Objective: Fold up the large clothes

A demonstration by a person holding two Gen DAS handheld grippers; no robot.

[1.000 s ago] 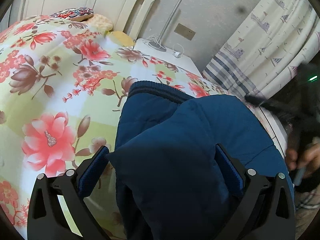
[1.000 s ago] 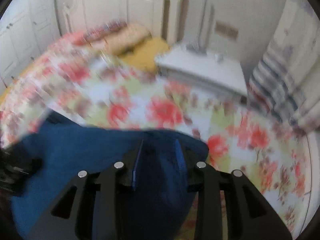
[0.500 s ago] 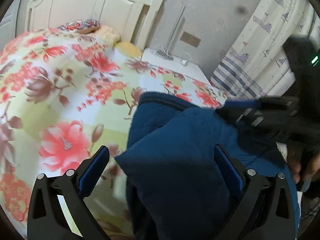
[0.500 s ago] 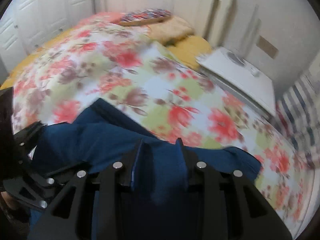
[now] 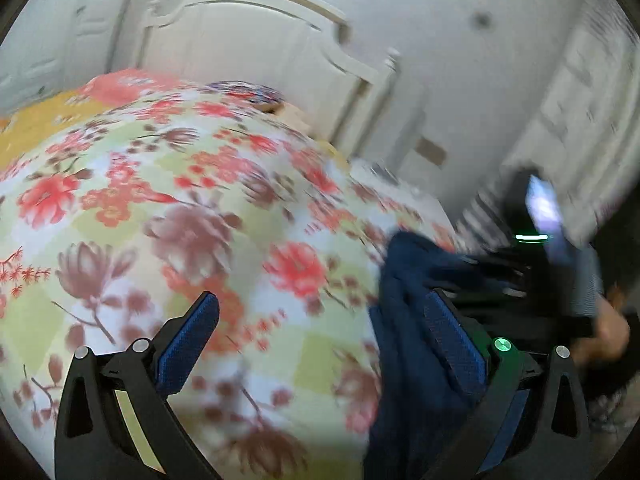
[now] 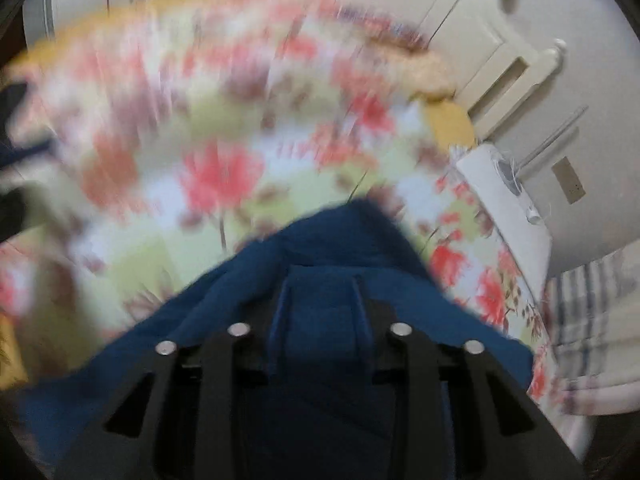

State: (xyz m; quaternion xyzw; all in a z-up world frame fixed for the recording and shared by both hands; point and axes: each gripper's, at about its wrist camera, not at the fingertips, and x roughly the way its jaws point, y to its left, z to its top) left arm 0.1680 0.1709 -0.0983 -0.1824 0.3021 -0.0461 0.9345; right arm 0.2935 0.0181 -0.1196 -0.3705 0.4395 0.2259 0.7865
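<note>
My left tongs [image 5: 320, 336] are wide open. Nothing sits between the two blue pads [image 5: 188, 344]. The blue coat [image 5: 404, 320] hangs just beside my right-hand pad and touches it, but I am not pinching it. Under the open gap I see the flowery bed cover [image 5: 192, 216].

My right tongs [image 6: 320, 312] are closed tight on the coat [image 6: 332, 256]. The blue cloth is squeezed between the two fingers and bunches up over them. The rest of the coat spreads down and to both sides, and it hides the lower part of the tongs. It lies over the near edge of the bed, toward the right corner. I cannot tell how much of it is lifted off the cover, because the picture is blurry.

In the left view, my other tongs [image 5: 520, 280] show as a dark shape at the right, beside the coat, with a small green light on them. My hand [image 5: 612, 328] is just behind them.

Past the coat, the bed cover [image 6: 224, 168] has red and brown flowers on white and green squares. At the far end are a pillow [image 6: 420, 68] and a white headboard [image 5: 260, 40]. A white nightstand [image 6: 508, 208] stands just beside the right edge of the bed. A striped curtain [image 6: 584, 320] hangs near it.
</note>
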